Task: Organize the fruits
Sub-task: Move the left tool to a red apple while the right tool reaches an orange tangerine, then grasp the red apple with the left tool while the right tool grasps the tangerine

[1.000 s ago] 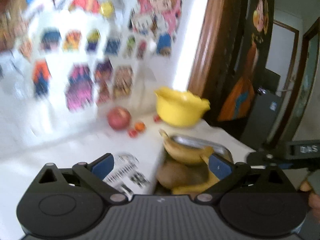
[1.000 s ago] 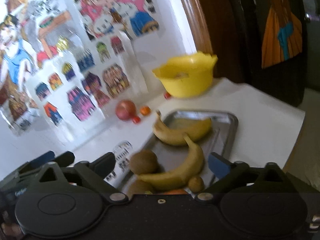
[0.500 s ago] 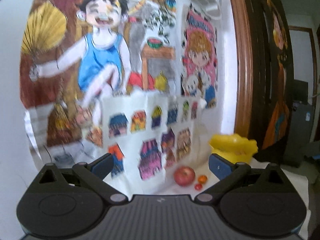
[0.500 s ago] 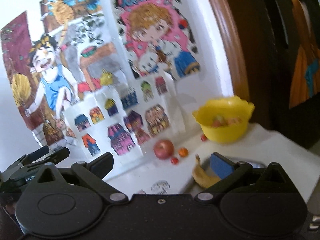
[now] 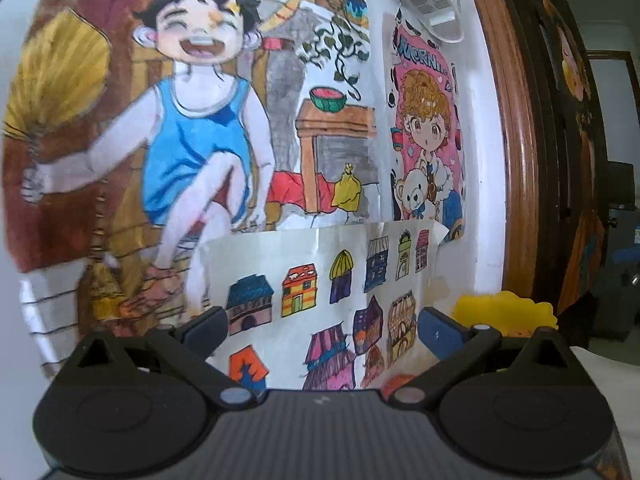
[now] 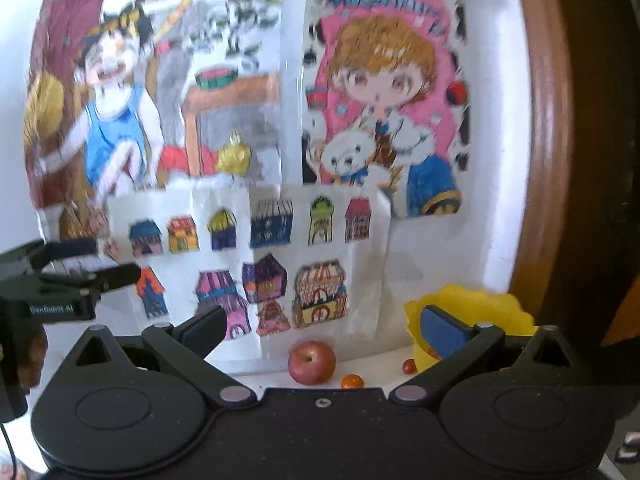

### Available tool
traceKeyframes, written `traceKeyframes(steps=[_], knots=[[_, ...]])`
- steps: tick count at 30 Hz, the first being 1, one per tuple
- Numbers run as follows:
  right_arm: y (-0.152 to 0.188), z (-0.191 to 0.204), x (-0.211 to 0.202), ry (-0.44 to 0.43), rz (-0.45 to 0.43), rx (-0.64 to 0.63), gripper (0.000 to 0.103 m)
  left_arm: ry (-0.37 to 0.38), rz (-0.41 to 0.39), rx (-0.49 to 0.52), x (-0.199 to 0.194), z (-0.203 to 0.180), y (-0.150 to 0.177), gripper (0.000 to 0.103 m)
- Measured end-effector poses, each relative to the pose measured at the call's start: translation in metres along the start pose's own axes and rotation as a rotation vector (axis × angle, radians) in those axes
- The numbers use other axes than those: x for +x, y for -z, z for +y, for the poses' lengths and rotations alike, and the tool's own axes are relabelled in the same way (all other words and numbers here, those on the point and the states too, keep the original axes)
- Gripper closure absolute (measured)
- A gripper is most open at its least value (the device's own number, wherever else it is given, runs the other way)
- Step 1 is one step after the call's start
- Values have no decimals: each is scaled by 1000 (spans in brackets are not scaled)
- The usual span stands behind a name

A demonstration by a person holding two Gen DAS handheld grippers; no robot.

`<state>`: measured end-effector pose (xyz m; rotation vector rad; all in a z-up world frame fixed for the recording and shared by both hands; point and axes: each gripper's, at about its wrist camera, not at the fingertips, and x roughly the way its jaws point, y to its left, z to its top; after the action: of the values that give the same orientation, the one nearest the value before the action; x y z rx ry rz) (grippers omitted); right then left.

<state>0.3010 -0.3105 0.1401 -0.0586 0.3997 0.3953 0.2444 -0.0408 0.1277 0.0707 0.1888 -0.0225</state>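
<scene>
- While both of my tools point at the wall of drawings, my left tool [image 5: 322, 326] has its fingers spread wide with nothing between them.
- My right tool [image 6: 320, 322] is likewise spread wide and holds nothing.
- Seen from the right wrist, a red apple [image 6: 311, 362] sits on the white counter [image 6: 376, 376] at the foot of the wall, just under the sheet of little houses [image 6: 256, 256].
- Just beside the apple, to its right, lies a small orange fruit [image 6: 352, 381], and a smaller red one [image 6: 409, 366] lies close to the yellow bowl [image 6: 472, 306].
- That bowl stands on the counter near the brown door frame [image 6: 544, 160]; something reddish shows inside it, partly hidden by my right tool's finger, and I cannot tell which fruit it is.
- From the left wrist, the yellow bowl [image 5: 504, 312] shows past my left tool's right-hand finger, and only a sliver of red [image 5: 398, 382] peeks above the tool body; I cannot tell what it is.
- My left tool [image 6: 76, 272] also appears at the left edge of the right wrist view, raised in front of the drawings.
</scene>
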Motion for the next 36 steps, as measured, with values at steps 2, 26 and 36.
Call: traceKeyframes(steps=[2, 26, 36], knots=[[10, -5, 24, -1, 26, -24, 1, 2, -1, -3, 14, -1, 6, 0], [95, -41, 238, -65, 393, -287, 32, 152, 241, 58, 167, -47, 116, 0], [105, -45, 264, -171, 400, -294, 50, 206, 272, 51, 189, -52, 133, 0]])
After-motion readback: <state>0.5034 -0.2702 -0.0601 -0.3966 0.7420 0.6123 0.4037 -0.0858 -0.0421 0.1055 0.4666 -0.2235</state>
